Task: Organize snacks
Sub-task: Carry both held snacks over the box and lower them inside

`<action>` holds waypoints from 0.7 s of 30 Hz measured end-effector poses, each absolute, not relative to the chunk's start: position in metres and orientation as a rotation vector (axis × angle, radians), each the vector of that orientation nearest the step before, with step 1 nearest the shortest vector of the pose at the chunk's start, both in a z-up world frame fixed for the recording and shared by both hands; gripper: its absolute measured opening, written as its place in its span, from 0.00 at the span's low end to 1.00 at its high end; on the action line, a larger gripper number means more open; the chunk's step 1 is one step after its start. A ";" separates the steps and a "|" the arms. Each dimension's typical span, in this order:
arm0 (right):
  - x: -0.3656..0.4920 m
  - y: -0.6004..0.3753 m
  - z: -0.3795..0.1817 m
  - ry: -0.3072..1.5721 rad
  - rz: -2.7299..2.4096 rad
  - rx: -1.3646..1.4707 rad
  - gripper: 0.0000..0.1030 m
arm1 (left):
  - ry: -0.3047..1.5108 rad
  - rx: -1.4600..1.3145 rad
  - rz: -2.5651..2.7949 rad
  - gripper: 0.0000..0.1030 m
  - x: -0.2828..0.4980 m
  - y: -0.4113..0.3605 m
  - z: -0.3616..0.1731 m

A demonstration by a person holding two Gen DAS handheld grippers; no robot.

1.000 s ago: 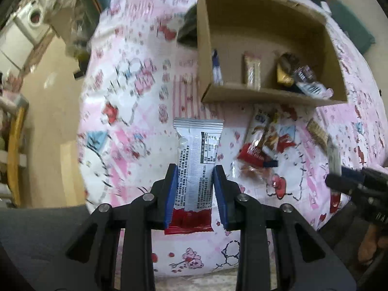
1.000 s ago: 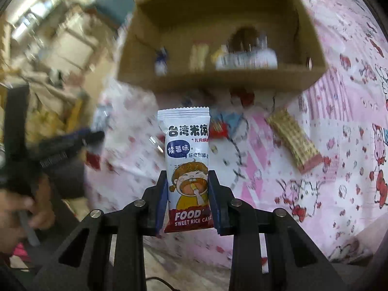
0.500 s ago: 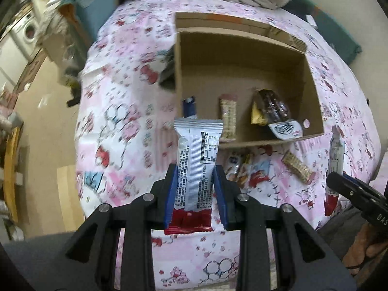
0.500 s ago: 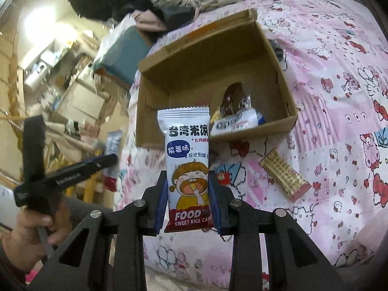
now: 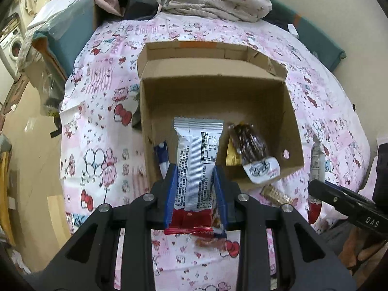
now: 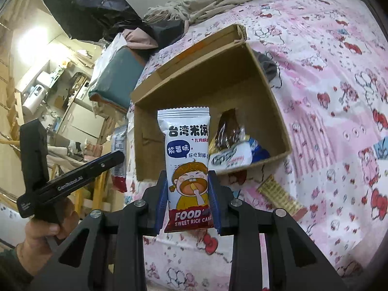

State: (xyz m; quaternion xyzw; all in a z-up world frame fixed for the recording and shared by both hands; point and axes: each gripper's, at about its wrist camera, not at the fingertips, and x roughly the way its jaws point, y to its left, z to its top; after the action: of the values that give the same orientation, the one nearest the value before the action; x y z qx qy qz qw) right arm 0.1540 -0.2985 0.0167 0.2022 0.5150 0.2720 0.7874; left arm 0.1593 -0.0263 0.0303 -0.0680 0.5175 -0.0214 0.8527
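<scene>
Both grippers are clamped on rice cake packs: left gripper (image 5: 195, 194) on pack (image 5: 197, 160), right gripper (image 6: 188, 198) on pack (image 6: 186, 160), long axes pointing ahead at the box (image 5: 294, 131) mid-bed; left looks nearer.

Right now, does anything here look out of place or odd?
Yes. A wafer bar and a red-wrapped snack lie loose on the bedsheet, outside the cardboard box. In the box, the white-ended snack pack sticks out over the front edge. Each gripper holds a rice cake packet upright; neither looks damaged.
</scene>
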 end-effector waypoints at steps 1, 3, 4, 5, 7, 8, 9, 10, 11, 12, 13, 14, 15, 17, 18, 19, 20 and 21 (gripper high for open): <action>0.159 -0.298 0.017 1.107 0.584 0.438 0.32 | 1.083 -0.136 -0.044 0.25 0.162 -0.026 0.030; 0.168 -0.296 0.019 1.096 0.582 0.433 0.32 | 1.072 -0.123 -0.039 0.25 0.171 -0.026 0.028; 0.173 -0.296 0.020 1.088 0.580 0.432 0.32 | 1.070 -0.123 -0.038 0.25 0.175 -0.026 0.027; 0.178 -0.295 0.020 1.082 0.580 0.432 0.32 | 1.072 -0.128 -0.035 0.25 0.180 -0.024 0.024; 0.189 -0.294 0.020 1.067 0.586 0.433 0.32 | 1.082 -0.150 -0.033 0.25 0.188 -0.022 0.019; 0.194 -0.292 0.020 1.060 0.585 0.431 0.32 | 1.088 -0.156 -0.029 0.25 0.192 -0.021 0.016; 0.200 -0.291 0.019 1.054 0.585 0.432 0.32 | 1.094 -0.160 -0.024 0.25 0.198 -0.020 0.012; 0.205 -0.290 0.018 1.053 0.587 0.437 0.32 | 1.096 -0.161 -0.021 0.25 0.200 -0.020 0.010; 0.210 -0.288 0.017 1.052 0.589 0.445 0.32 | 1.097 -0.161 -0.020 0.25 0.204 -0.020 0.008; 0.214 -0.286 0.015 1.050 0.592 0.447 0.32 | 1.096 -0.156 -0.014 0.25 0.208 -0.021 0.006; 0.218 -0.284 0.013 1.048 0.597 0.447 0.32 | 1.091 -0.147 -0.008 0.25 0.210 -0.021 0.004; 0.222 -0.281 0.012 1.049 0.602 0.445 0.32 | 1.087 -0.143 -0.004 0.25 0.212 -0.021 0.003; 0.226 -0.277 0.009 1.052 0.604 0.437 0.32 | 1.080 -0.142 0.000 0.25 0.215 -0.020 0.002; 0.233 -0.272 0.004 1.051 0.603 0.420 0.32 | 1.073 -0.144 0.007 0.25 0.218 -0.019 -0.002; 0.236 -0.271 0.001 1.053 0.602 0.417 0.32 | 1.073 -0.151 0.007 0.25 0.220 -0.018 -0.006; 0.239 -0.269 -0.003 1.058 0.601 0.415 0.32 | 1.076 -0.155 0.007 0.25 0.221 -0.018 -0.007; 0.241 -0.269 -0.008 1.059 0.602 0.411 0.32 | 1.083 -0.163 0.007 0.25 0.223 -0.017 -0.012; 0.243 -0.269 -0.013 1.062 0.601 0.407 0.32 | 1.083 -0.165 0.007 0.25 0.224 -0.016 -0.015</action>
State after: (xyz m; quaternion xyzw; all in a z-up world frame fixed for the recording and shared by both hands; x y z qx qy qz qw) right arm 0.2428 -0.2689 -0.0134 0.1896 0.4951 0.2803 0.8002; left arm 0.2235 -0.0159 -0.0154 -0.0786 0.5149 0.0033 0.8536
